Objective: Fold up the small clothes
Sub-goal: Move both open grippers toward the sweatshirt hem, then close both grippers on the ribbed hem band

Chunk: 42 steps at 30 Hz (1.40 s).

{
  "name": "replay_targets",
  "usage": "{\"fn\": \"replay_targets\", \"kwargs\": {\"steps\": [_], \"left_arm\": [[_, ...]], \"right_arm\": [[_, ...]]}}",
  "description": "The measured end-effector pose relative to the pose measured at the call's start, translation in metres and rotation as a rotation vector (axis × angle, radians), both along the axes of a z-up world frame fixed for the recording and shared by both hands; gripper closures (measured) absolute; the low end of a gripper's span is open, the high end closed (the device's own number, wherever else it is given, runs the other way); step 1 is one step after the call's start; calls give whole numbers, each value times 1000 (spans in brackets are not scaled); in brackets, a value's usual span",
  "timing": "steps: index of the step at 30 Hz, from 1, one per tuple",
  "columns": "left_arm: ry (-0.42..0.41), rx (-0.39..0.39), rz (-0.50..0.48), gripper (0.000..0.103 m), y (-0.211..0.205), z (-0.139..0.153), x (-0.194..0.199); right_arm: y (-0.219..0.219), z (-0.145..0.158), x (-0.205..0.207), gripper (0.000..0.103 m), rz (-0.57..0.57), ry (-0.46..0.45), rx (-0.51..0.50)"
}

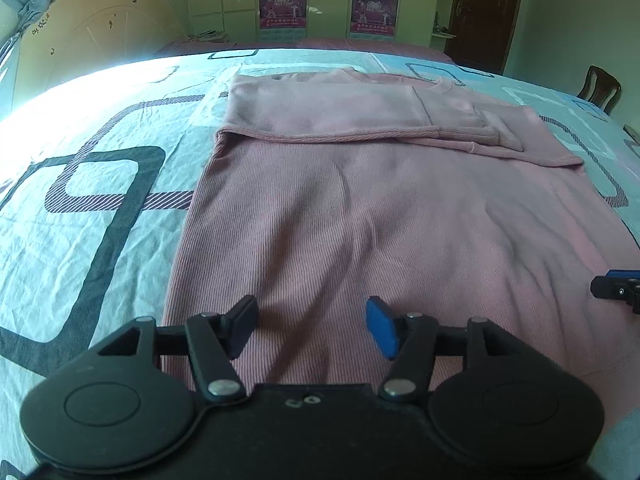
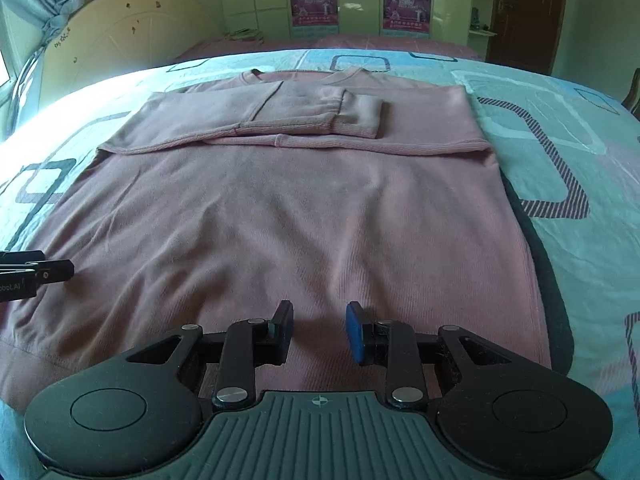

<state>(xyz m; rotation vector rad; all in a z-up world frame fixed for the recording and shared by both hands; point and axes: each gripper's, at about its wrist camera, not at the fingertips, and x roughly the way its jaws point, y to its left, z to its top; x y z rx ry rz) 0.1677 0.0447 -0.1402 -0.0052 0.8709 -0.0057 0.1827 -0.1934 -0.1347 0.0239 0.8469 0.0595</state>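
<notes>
A pink ribbed sweater [image 1: 360,220] [image 2: 300,208] lies flat on the bed, neck at the far end. Both sleeves [image 2: 300,120] are folded across the chest, one cuff on top of the other. My left gripper [image 1: 312,316] hovers over the left part of the hem end, its jaws wide apart with only cloth showing below them. My right gripper [image 2: 320,322] hangs over the right part of the hem end, jaws a smaller gap apart, nothing pinched between them. Each gripper's tip shows at the edge of the other's view: right gripper [image 1: 618,290], left gripper [image 2: 40,274].
The bed sheet [image 1: 80,200] [image 2: 560,140] is light blue with dark square outlines and lies bare on both sides of the sweater. A cream headboard [image 2: 132,28] stands at the far left. Behind are a wardrobe [image 2: 360,0] with posters, a dark door [image 2: 524,12] and a chair [image 1: 600,88].
</notes>
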Motion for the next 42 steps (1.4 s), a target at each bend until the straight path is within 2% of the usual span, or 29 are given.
{"fn": "replay_targets", "kwargs": {"steps": [5, 6, 7, 8, 9, 11, 15, 17, 20, 24, 32, 40, 42], "left_arm": [[-9, 17, -13, 41, 0, 2, -16], [-9, 20, -16, 41, 0, 3, -18], [-8, 20, -19, 40, 0, 2, -21], [-5, 18, -21, 40, 0, 2, -23], [-3, 16, -24, 37, 0, 1, -25], [4, 22, -31, 36, -1, -3, -31], [9, 22, -27, 35, 3, -8, -39], [8, 23, -23, 35, 6, -6, -44], [2, 17, -10, 35, 10, -2, -52], [-15, 15, -7, 35, 15, 5, -61], [9, -18, 25, 38, 40, 5, -81], [49, -110, 61, 41, 57, -3, -93], [56, -134, 71, 45, 58, -4, -94]], "right_arm": [[-10, 4, -22, 74, -40, -12, 29], [-11, 5, -24, 70, -49, -11, 34], [-12, 4, -26, 61, -57, -7, 36], [-12, 4, -29, 38, -62, -8, 35], [-12, 4, -31, 34, -63, -14, 27], [-9, 1, -37, 34, -64, -14, -21], [-15, -6, -47, 34, -85, 2, -35], [-18, -5, -52, 34, -104, -2, -56], [-27, 2, -61, 34, -130, -15, -21], [-29, 11, -74, 34, -137, -39, -63], [-56, 11, -98, 34, -221, -23, -29], [-79, 0, -113, 34, -285, -12, 26], [-81, -3, -111, 34, -289, -5, 45]]}}
